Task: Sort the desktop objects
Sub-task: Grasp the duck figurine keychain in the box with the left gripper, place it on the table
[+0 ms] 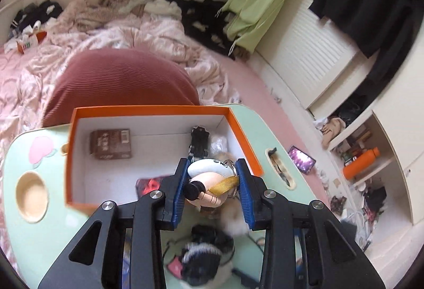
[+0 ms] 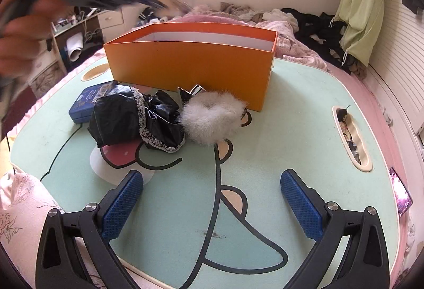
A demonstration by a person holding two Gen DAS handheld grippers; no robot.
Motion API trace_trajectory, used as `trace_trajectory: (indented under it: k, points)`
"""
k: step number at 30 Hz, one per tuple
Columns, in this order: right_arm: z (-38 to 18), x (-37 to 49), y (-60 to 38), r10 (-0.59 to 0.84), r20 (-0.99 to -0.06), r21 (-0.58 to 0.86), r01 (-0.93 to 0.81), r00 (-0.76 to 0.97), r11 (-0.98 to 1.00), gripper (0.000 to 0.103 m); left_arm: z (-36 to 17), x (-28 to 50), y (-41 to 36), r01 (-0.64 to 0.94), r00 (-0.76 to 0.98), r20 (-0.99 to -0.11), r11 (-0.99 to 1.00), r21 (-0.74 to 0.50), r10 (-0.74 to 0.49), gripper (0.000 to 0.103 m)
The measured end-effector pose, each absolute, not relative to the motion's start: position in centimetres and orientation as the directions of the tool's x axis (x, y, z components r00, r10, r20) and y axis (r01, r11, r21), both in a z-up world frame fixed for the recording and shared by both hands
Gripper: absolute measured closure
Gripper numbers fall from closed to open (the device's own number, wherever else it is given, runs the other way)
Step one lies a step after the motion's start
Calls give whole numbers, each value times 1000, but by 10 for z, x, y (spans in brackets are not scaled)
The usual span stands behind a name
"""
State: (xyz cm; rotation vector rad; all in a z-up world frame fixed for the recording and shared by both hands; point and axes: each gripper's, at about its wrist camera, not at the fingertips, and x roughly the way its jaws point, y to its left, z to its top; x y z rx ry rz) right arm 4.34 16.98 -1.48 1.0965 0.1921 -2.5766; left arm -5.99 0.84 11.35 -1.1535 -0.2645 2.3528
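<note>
Left tool (image 1: 212, 183): clamped on doll (image 1: 208, 184), just over box (image 1: 159, 111) corner | doll: light, hard, smooth head, best held across it | right tool (image 2: 212, 198): open, empty, above worktop (image 2: 291, 108)

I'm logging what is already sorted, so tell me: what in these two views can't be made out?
- Box contents, right wrist view: the orange box wall hides them.
- Red-and-black item, left wrist view: partly covered by the left gripper holding the doll keychain.
- Left gripper, right wrist view: motion-blurred.
- Brown packet print: too small to read.
</note>
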Motion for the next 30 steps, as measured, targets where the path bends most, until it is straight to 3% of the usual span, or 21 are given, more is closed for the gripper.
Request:
trace_trajectory:
  k: [8,10,12,14,18,25,30]
  points:
    - [-15,44,170,-250,-720,6,354,-648,-935,0,68,-31,-4,-319,-539,-716,-894,-313,443,66]
    - [-15,44,170,-250,-720,6,354,-647,-935,0,61,-32,-4,-313,-538,-713,-891,-328,451,60]
    - [-15,44,169,-250,-720,6,354,-648,-935,0,61,-27,-5,-304,-565,-697,-897,-321,441,45]
    - [-15,44,170,-249,-720,6,353,-648,-935,0,65,-17,-7,-312,-598,-672,-900,-306,436,42]
    - [-15,44,169,-249,-719,6,353,-648,-936,0,74,20,-16,-349,-637,-637,-899,-265,435,23]
    - [-15,44,170,-249,-719,5,354,-649,-935,0,40,60,-24,-283,-629,-727,-952,-115,275,22]
    - [-15,44,169,-250,-719,6,353,-649,-936,0,11,52,-20,-232,-597,-774,-969,-84,210,22]
